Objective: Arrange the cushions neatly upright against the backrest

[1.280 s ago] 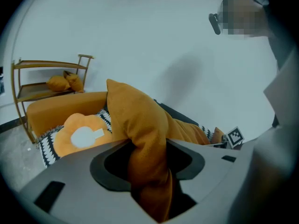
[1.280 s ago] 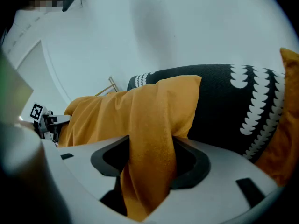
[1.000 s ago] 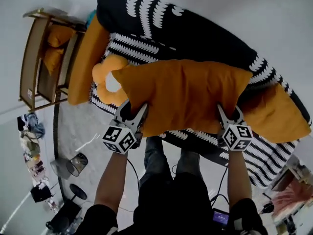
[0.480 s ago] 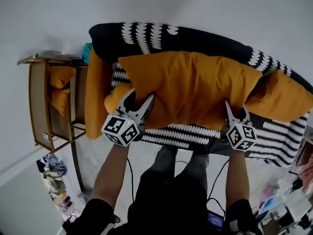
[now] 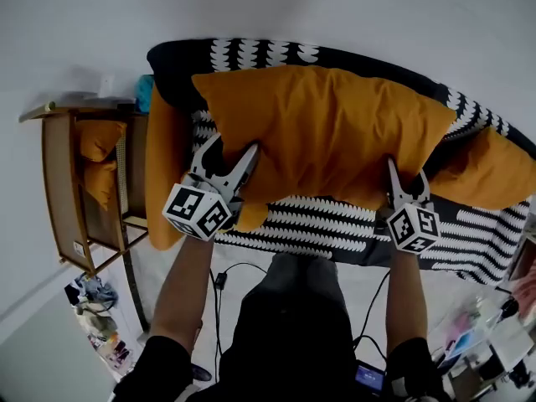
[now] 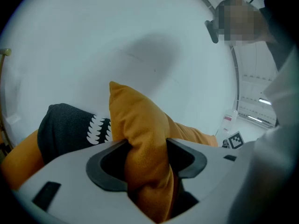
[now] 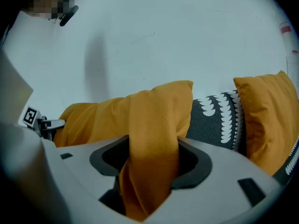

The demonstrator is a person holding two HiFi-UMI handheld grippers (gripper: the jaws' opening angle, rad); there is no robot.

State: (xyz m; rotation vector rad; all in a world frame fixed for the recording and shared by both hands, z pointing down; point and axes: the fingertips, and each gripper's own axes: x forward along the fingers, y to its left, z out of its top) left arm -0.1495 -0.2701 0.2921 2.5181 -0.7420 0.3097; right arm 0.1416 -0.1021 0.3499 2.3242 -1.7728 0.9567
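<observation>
While the big cushion (image 5: 322, 136) was up against the backrest (image 5: 260, 55) at the middle of the sofa (image 5: 335, 224), both tongs had it by the bottom edge. The left tongs (image 5: 230, 156) pinched a fold near its lower left corner. They had just been easing open a little, with cloth bunched between them and the pads pressing on it. The right tongs (image 5: 408, 178) were narrow on a fold near the lower right corner. I couldn't tell if the bottom sat on the seat.

A second cushion (image 5: 166, 157) leaned at the sofa's left end, and a third (image 5: 490, 174) lay at the right end.

Handling: it looked light, soft and floppy, not fragile. The cover was slack, so a pinch probably caught cloth rather than filling. It would likely sag in the middle and could slide out of a thin fold. Best hold would be a deep bite at both bottom corners, kept level.
</observation>
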